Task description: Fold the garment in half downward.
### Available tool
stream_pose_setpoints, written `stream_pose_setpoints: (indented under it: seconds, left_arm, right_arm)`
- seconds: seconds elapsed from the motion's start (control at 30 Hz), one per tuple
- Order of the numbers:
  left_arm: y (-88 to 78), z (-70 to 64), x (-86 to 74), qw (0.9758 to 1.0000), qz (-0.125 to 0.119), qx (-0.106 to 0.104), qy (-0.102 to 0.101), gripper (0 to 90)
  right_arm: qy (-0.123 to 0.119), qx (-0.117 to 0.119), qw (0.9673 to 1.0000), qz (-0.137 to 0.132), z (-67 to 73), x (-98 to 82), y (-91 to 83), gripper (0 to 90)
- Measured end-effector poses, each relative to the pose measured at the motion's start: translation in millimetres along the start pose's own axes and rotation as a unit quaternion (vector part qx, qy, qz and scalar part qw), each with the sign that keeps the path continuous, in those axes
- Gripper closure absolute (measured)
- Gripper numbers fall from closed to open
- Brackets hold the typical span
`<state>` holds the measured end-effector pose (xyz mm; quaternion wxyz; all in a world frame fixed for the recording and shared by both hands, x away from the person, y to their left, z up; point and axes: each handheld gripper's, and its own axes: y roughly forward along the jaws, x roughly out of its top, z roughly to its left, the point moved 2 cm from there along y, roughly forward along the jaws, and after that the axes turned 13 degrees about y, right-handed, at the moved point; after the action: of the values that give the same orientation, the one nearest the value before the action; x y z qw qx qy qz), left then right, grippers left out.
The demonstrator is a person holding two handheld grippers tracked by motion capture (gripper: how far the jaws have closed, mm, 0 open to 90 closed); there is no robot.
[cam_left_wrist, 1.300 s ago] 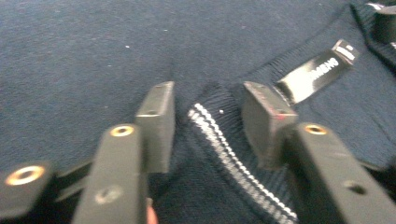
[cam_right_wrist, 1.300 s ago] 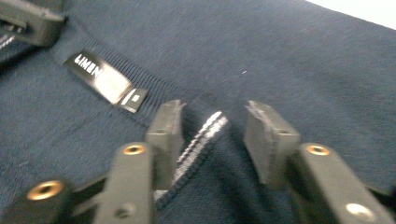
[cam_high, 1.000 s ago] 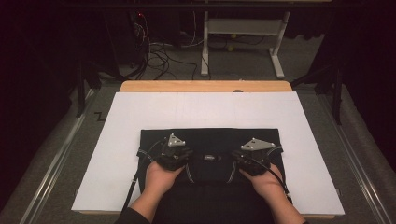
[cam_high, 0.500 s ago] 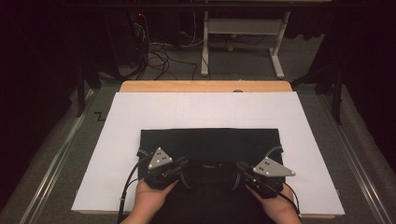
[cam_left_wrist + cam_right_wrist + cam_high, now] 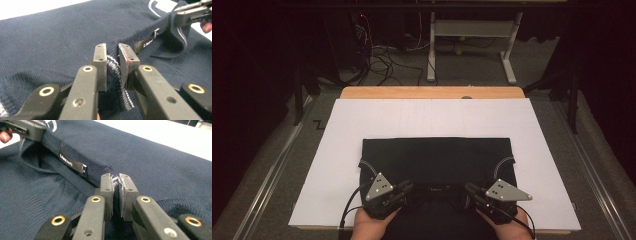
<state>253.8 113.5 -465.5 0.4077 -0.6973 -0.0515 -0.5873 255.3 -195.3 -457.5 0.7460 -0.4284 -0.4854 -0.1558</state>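
A dark navy knit shirt (image 5: pixel 437 160) lies folded on the white sheet (image 5: pixel 432 117). Its collar, with a sewn label (image 5: pixel 71 161), faces the near edge. My left gripper (image 5: pixel 409 188) is shut on the striped collar rib (image 5: pixel 113 67), left of the label (image 5: pixel 150 41). My right gripper (image 5: pixel 468 189) is shut on the collar edge (image 5: pixel 115 181) to the label's right. Each gripper appears in the other's view: the right gripper (image 5: pixel 192 12) far off, the left gripper (image 5: pixel 25 128) at the top left. A hand holds each gripper at the near table edge.
The white sheet covers a wooden tabletop (image 5: pixel 432 92). Metal rails (image 5: pixel 272 170) run along both sides of the table. Beyond the far edge are floor cables (image 5: pixel 382 57) and a white desk frame (image 5: pixel 472 30).
Both grippers have moved toward the near edge and slightly apart, drawing the collar with them. Their jaws stay closed on the fabric.
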Motion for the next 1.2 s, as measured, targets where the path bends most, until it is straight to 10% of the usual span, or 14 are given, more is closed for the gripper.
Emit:
stream_pose_setpoints:
  seconds: [1.2]
  left_arm:
    - [-45.8,-54.7,-16.7,0.9982,-0.018,-0.057,0.012,63.6]
  right_arm:
    - [-0.012,0.051,0.9986,-0.013,32.5,-29.5,-62.1,74.6]
